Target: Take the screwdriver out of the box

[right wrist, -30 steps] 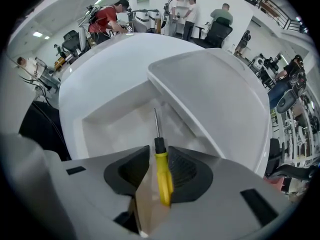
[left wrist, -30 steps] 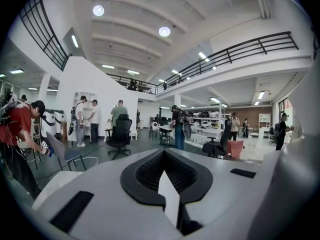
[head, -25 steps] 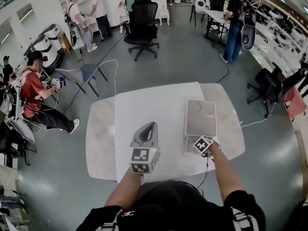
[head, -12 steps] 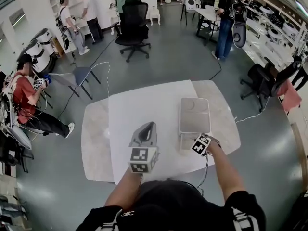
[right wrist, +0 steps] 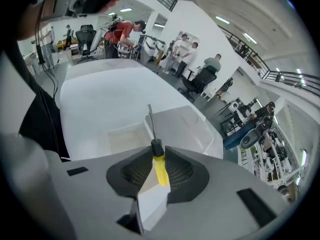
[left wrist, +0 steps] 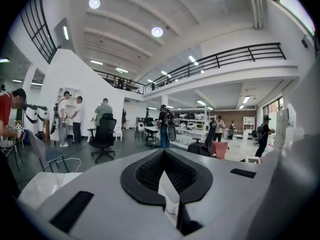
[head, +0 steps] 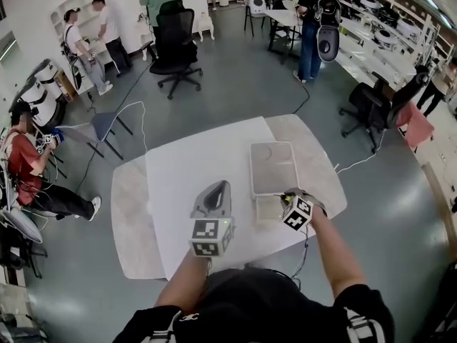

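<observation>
Screwdriver (right wrist: 157, 149), light and stiff, pinched at yellow handle by right gripper (right wrist: 156, 156) jaws; left gripper (left wrist: 164, 156) jaws seemingly pressed together, empty.

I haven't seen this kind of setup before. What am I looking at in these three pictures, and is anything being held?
There is no robot here: a person holds a two-jaw gripper in each hand. The head view comes from a camera on the person's head, looking down on a white table with an open pale box on it. The other two pictures come from cameras riding on the grippers, looking along their jaws. The right gripper is closed on a yellow-handled screwdriver, whose metal shaft points out past the jaws toward the box. The left gripper has its jaws together with nothing in them.
</observation>
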`<state>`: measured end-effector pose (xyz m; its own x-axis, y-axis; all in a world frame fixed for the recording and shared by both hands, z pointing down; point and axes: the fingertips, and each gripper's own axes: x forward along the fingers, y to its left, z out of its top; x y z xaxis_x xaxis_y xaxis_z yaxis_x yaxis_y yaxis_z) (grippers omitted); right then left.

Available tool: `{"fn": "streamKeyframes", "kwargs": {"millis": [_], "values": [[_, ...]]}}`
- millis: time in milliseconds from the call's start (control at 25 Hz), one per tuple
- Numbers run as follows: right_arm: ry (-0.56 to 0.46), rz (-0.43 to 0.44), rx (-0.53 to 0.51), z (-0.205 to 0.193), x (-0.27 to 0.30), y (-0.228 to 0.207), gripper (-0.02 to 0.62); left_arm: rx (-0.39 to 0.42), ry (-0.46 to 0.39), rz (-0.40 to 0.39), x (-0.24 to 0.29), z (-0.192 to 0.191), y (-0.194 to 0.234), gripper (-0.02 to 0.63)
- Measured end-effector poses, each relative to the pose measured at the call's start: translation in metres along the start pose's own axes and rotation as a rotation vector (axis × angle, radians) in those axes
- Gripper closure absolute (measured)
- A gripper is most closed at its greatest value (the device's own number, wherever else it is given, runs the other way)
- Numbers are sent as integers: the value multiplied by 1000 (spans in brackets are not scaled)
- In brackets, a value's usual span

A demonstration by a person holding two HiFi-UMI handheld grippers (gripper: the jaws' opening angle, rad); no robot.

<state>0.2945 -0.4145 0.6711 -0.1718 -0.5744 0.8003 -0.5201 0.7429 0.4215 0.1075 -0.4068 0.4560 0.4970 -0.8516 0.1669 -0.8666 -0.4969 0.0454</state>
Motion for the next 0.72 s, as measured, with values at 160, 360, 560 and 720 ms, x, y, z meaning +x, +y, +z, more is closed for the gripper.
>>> {"fn": "streamKeyframes", "kwargs": {"millis": [160,360,560,720], "values": [[-100,-81,78,12,-30,-19,517,7,-5,-36,9,6,-14,592],[-264,-211,204,27,-71,-47,517,16,-15,-91,23,4,-31,592],[-437,-314,401,35,-122,-74,517,22,-19,-144,31,8,-52,592],[-609,-312,607,44,-160,-93,518,27,-20,-177,38,7,-63,593]]}}
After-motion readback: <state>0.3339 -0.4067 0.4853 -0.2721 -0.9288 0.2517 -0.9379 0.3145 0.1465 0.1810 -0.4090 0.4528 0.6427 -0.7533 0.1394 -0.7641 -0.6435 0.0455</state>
